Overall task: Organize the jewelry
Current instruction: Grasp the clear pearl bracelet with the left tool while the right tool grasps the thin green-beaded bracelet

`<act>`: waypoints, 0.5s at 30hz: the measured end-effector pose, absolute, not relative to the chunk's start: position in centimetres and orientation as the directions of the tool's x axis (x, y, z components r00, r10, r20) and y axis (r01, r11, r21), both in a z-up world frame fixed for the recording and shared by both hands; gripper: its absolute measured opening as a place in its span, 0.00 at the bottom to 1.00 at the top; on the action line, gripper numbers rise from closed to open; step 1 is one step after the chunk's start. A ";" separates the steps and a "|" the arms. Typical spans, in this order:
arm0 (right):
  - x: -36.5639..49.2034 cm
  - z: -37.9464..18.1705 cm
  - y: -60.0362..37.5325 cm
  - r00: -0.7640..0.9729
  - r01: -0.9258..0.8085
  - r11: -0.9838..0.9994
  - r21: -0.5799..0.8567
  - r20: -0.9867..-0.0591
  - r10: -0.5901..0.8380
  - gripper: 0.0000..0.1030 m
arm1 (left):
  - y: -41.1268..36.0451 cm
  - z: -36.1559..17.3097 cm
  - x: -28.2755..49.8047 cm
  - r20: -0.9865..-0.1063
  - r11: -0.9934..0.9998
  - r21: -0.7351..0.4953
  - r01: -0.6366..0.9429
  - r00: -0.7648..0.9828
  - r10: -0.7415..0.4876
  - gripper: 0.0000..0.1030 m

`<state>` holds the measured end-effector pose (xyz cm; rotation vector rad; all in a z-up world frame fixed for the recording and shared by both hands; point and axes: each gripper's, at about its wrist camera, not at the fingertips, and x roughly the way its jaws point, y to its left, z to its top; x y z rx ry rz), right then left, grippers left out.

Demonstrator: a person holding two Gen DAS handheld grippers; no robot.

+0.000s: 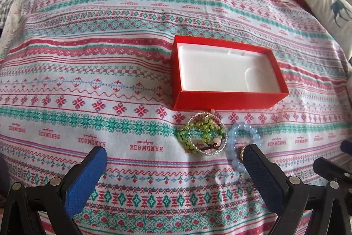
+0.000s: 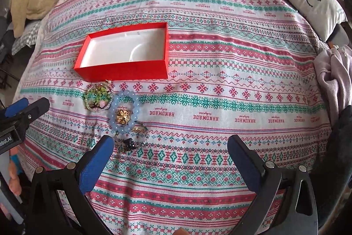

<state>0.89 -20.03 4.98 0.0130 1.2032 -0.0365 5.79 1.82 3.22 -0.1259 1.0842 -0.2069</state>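
Beside right finger of wide-open left claw (image 1: 175, 160): blue bead bracelet (image 1: 243, 142).

"HANDMADE" repeated, upside down, on patterned cloth (image 2: 198, 58); "obot.AI" on left tool (image 2: 24, 110).

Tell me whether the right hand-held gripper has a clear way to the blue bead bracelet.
Probably yes. The right hand-held gripper is open, and the blue bead bracelet lies uncovered on the cloth just ahead to its left. A gold piece sits inside the ring and a thin bangle touches it.
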 end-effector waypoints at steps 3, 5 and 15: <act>2.3 4.0 -20.5 0.350 0.052 0.999 0.012 -0.937 -0.007 1.00 | 2.2 1.6 6.8 -0.864 0.954 -0.280 0.103 0.406 -0.298 0.81; 2.9 2.9 -21.0 0.342 0.068 0.996 0.055 -0.939 0.029 1.00 | 2.7 0.2 7.1 -0.856 0.932 -0.350 0.093 0.372 -0.359 0.76; 5.7 -0.9 -22.0 0.262 0.143 0.959 0.244 -0.944 0.201 0.77 | 0.8 -2.8 8.8 -0.854 0.890 -0.453 0.049 0.264 -0.449 0.38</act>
